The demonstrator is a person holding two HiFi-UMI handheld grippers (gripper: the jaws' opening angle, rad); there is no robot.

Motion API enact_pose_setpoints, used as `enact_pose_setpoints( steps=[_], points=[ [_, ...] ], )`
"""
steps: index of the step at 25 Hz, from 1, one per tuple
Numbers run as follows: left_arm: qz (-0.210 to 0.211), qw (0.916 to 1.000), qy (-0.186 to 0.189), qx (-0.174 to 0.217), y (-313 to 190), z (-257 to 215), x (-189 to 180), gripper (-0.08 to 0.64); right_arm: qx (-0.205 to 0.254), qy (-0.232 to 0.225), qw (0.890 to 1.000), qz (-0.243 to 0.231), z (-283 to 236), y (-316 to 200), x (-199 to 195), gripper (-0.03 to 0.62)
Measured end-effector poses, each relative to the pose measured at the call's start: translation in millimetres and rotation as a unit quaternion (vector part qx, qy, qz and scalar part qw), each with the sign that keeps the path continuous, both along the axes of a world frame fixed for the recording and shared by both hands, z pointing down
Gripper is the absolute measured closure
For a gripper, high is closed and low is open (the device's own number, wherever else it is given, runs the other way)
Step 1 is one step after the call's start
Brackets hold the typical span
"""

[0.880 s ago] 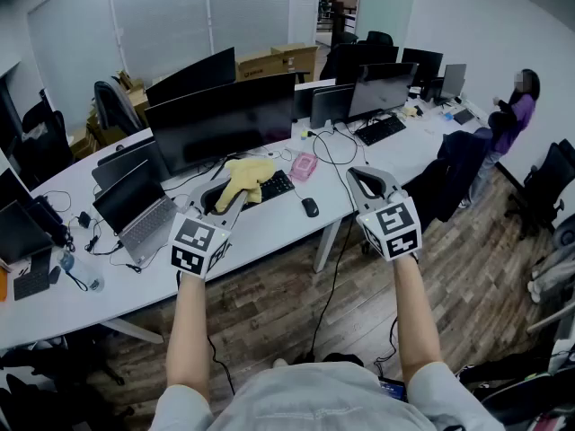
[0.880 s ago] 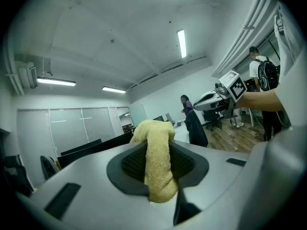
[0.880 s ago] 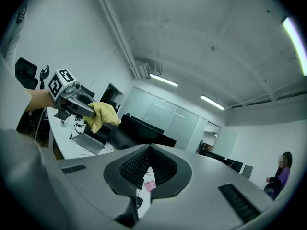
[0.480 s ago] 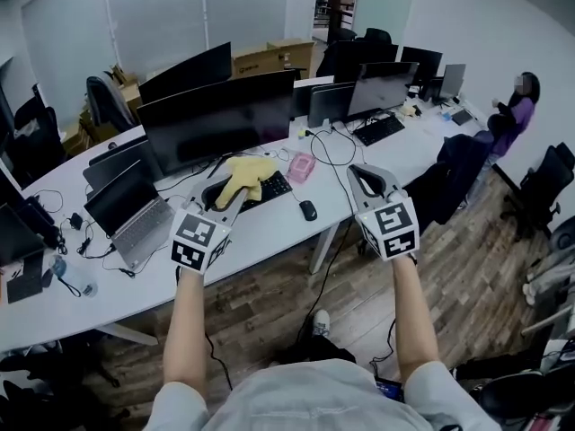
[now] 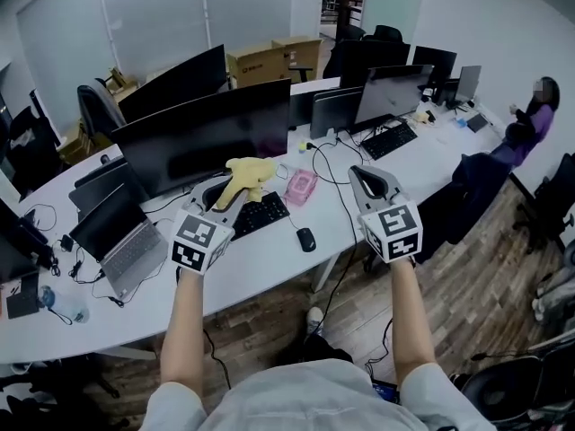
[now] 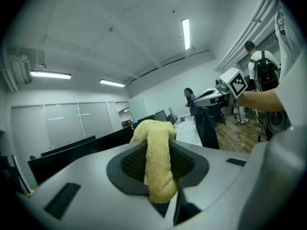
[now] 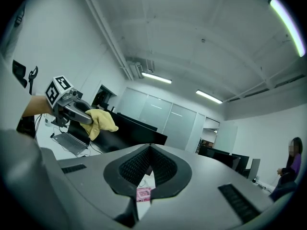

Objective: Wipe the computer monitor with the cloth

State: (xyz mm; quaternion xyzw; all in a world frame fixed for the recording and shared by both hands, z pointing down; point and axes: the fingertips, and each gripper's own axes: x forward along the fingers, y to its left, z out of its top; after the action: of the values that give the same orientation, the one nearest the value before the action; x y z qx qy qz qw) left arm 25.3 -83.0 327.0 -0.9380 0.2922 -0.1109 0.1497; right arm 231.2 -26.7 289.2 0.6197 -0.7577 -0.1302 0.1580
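- The left gripper (image 5: 218, 201) has its fingers pinching the yellow cloth (image 5: 248, 175), which hangs in the air over the keyboard (image 5: 260, 214), just short of the wide computer monitor (image 5: 202, 137) at the surface's (image 5: 269, 260) far edge.
- The right gripper (image 5: 369, 183) hovers beside it, fingers pressed together on nothing.
- The step appears to be the approach; next, the cloth likely needs pressing flat on the screen and sweeping across.

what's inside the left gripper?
A yellow cloth, clamped in the left gripper; a bunch of it sticks out past the jaws. The cloth covers the jaw tips, so the pinched part cannot be seen.
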Motion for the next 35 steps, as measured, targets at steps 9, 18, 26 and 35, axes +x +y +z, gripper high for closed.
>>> enact_pose_setpoints(
  steps=[9, 18, 26, 35],
  points=[
    [-0.033, 0.9994, -0.011, 0.01, -140.4, -18.7, 115.3, 0.445, -0.011, -0.002, 0.999, -0.042, 2.9, -137.8, 93.4, 0.571],
    [-0.088, 0.9942, -0.024, 0.056, -276.1, -58.3, 208.0, 0.445, -0.022, -0.044, 0.994, -0.095, -3.4, -248.9, 148.2, 0.571],
    [-0.14, 0.986, -0.07, 0.058, -373.5, -56.9, 242.6, 0.445, -0.029, -0.034, 0.995, -0.088, 1.1, -294.7, 163.0, 0.569],
    [-0.147, 0.9761, -0.153, 0.047, -403.3, -34.2, 235.0, 0.445, -0.035, -0.031, 0.994, -0.101, 9.5, -299.5, 146.3, 0.569]
  ],
)
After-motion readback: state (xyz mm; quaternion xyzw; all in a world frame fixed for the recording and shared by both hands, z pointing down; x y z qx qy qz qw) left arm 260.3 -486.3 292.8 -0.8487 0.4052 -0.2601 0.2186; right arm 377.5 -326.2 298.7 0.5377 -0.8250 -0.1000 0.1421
